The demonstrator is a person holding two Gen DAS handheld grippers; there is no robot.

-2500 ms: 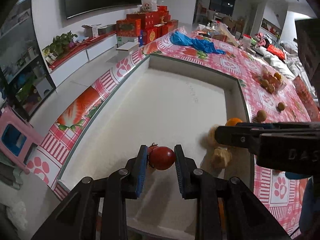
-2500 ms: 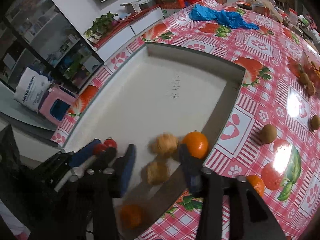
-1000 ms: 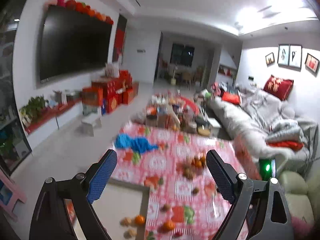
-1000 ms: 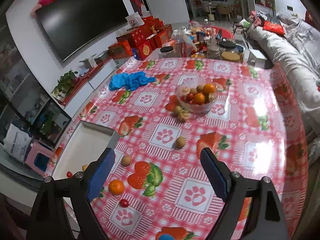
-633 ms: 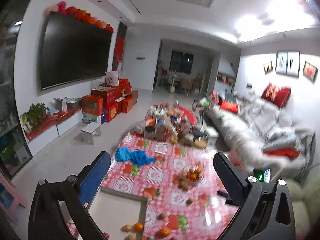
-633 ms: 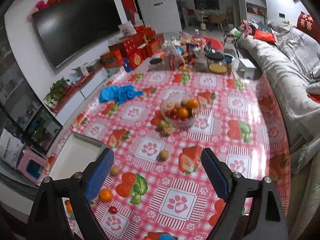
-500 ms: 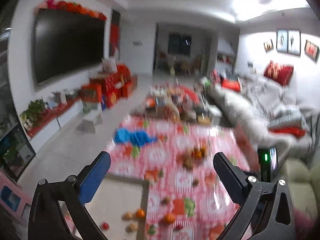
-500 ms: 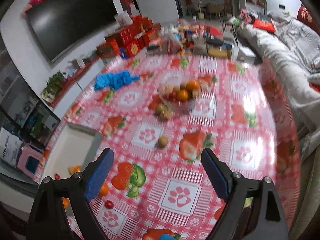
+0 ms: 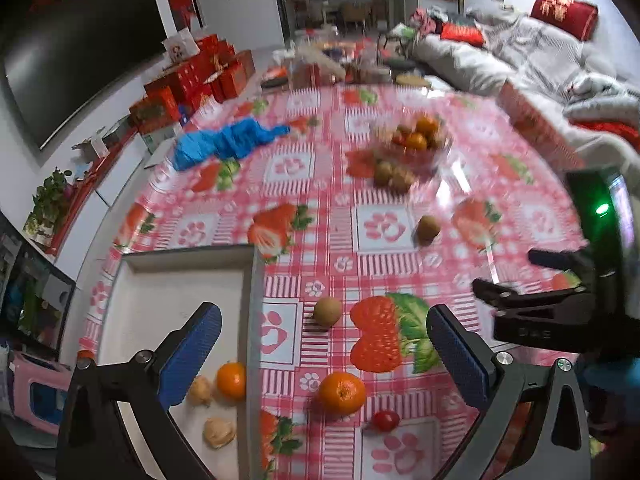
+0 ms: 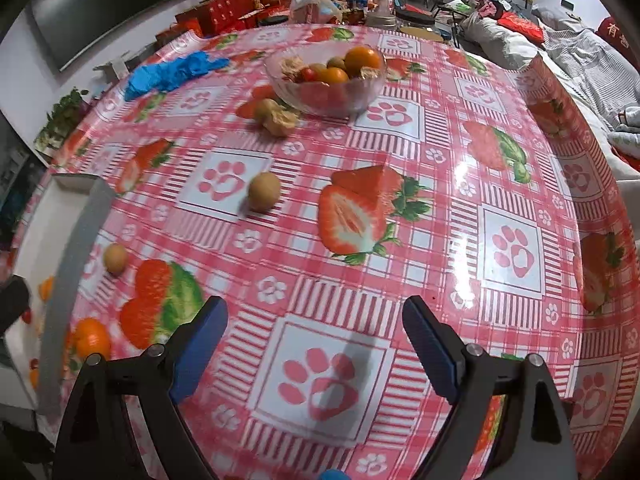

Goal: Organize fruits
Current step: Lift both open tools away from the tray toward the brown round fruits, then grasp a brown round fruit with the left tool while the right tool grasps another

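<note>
While both grippers' fingers gape empty, a round orange (image 9: pixel 341 387) (dimpled skin) rests on glossy tablecloth (image 9: pixel 372 264).

We're in a home living room: wall television (image 9: pixel 72 80), grey sofa (image 9: pixel 532 60) with red cushion (image 9: pixel 564 12), and strawberry-print table (image 10: pixel 400 240) holding a fruit bowl (image 10: pixel 326 80).

Surface (image 10: pixel 440 208) covered in glossy plastic cloth, glare seen on strawberry print. Clear glass bowl (image 10: pixel 326 98) shiny. White tray (image 9: pixel 180 280) matt, smooth. Blue cloth (image 9: pixel 228 142) soft, crumpled. Left gripper (image 9: pixel 320 354) and right gripper (image 10: pixel 314 342): matt black plastic with metal screws; ribbed blue pads (image 9: pixel 190 354). Oranges (image 9: pixel 341 387) dimpled, husked fruits (image 9: pixel 219 433) papery.
</note>
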